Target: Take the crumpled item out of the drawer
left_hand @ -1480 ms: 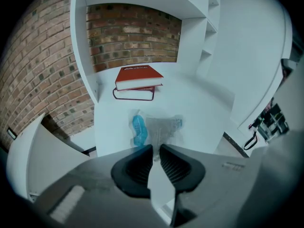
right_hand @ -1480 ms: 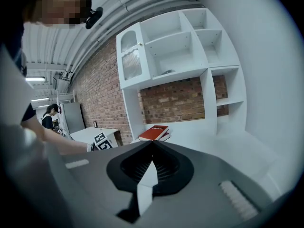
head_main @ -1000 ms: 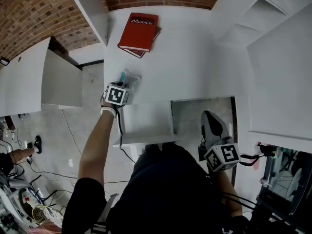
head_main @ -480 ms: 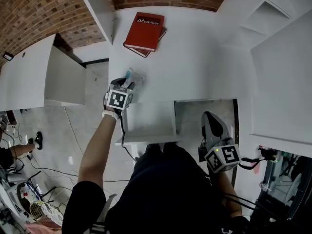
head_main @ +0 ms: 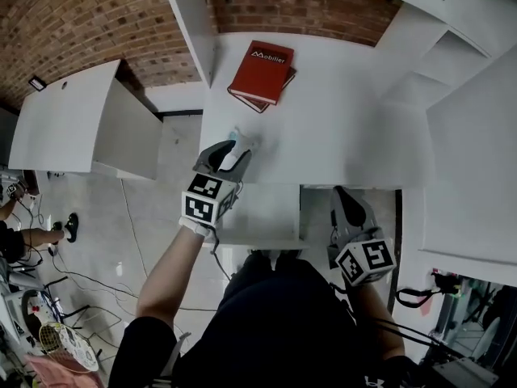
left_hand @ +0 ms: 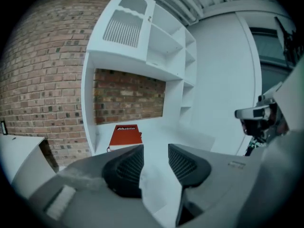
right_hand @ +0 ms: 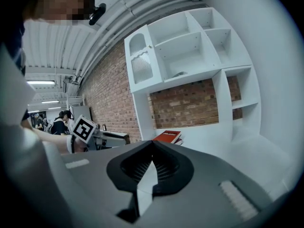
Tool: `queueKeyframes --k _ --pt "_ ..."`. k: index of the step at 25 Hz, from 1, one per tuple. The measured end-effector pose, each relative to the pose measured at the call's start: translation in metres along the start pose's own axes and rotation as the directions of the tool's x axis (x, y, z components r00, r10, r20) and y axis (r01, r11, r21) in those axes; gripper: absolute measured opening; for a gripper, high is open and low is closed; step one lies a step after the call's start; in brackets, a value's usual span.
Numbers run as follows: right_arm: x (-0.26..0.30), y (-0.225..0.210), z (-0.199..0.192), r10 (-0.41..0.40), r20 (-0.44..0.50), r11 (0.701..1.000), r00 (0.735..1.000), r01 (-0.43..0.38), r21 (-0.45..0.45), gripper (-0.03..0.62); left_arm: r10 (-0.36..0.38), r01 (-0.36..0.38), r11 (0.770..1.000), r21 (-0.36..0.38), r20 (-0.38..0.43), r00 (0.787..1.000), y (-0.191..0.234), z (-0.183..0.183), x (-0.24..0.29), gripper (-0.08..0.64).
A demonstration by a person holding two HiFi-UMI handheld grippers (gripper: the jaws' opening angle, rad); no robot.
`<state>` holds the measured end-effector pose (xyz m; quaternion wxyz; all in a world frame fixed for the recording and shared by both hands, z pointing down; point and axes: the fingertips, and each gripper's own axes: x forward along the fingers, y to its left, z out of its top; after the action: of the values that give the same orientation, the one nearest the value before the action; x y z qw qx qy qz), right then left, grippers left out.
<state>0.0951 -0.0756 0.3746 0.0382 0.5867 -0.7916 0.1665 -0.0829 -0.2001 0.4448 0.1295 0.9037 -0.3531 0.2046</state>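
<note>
First, in the head view, the left gripper [head_main: 230,150] is stretched out over the near edge of the white desk [head_main: 331,128], beyond the open drawer [head_main: 266,217]. The crumpled item [head_main: 243,141], pale and see-through, lies on the desk right at that gripper's fingertips and outside the drawer. Whether the tips touch it cannot be told from here. A red book [head_main: 262,71] lies farther back on the desk, close to the brick wall [head_main: 307,6]. The right gripper [head_main: 346,196] is held low beside the person's body, to the right of the drawer and well apart from the crumpled item.

In the left gripper view, the two dark ribbed fingers [left_hand: 126,167] are spread, with only bare desk showing in the gap between them. The red book sits ahead on the desk under a white shelf unit [left_hand: 161,46].

In the right gripper view, the fingers are pressed together, their tips meeting with nothing pinched between them. The red book and the shelf unit show beyond them, and the left gripper's marker cube [right_hand: 84,128] is off to the left.
</note>
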Motion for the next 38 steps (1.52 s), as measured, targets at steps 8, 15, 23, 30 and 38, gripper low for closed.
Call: queueKeyframes --k 8,15,23,30,38 --pt "0.026 0.030 0.038 0.120 0.060 0.990 0.991 -0.115 -0.084 0.003 -0.034 0.034 0.999 0.006 0.179 0.983 -0.051 0.048 -0.056 0.123" --pt "0.036 0.043 0.072 0.185 0.101 0.976 0.978 -0.171 -0.134 0.003 0.000 0.012 0.999 -0.051 0.235 0.972 -0.066 0.068 -0.089 0.107" --pt "0.039 0.056 0.100 0.249 0.120 0.959 0.961 -0.227 -0.170 0.003 0.082 -0.062 0.994 -0.085 0.267 0.960 -0.051 0.089 -0.112 0.104" --pt "0.049 0.060 0.118 0.316 0.077 0.901 0.946 -0.273 -0.338 0.003 0.100 -0.095 0.995 -0.030 0.289 0.952 -0.045 0.118 -0.115 0.101" --pt "0.050 0.062 0.161 0.324 0.177 0.915 0.929 -0.261 -0.307 0.002 0.203 -0.206 0.978 -0.029 0.345 0.916 -0.017 0.145 -0.136 0.101"
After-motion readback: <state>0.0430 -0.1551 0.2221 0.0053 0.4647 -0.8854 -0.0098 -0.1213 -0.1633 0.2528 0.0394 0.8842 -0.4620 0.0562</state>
